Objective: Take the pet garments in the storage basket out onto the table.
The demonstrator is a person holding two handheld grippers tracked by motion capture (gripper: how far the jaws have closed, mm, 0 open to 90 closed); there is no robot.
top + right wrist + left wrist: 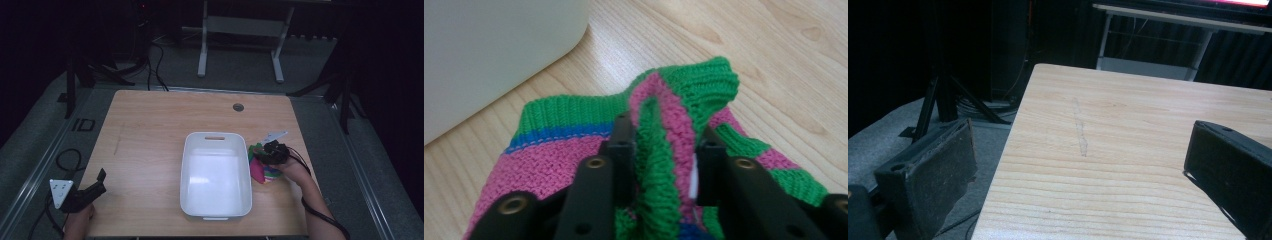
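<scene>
A striped knitted garment (pixel 263 171) in pink, green and blue lies on the wooden table (pixel 150 125), just right of a white plastic tub (pixel 216 136). My right gripper (pixel 272 152) sits low over it. In the right gripper view a raised fold of the knit (pixel 704 80) stands between the jaws of my right gripper (pixel 664 135). The jaws stand a little apart, and the fold looks loose rather than pinched. My left gripper (pixel 100 180) rests by the table's near left corner. In its own view my left gripper (pixel 1080 135) is wide open with only bare wood between the jaws.
The white tub stands in the middle of the table, and its wall (pixel 489 55) is close on the left in the right gripper view. A grommet hole (pixel 238 107) is near the far edge. Stand legs (pixel 75 80) and cables lie on the floor to the left.
</scene>
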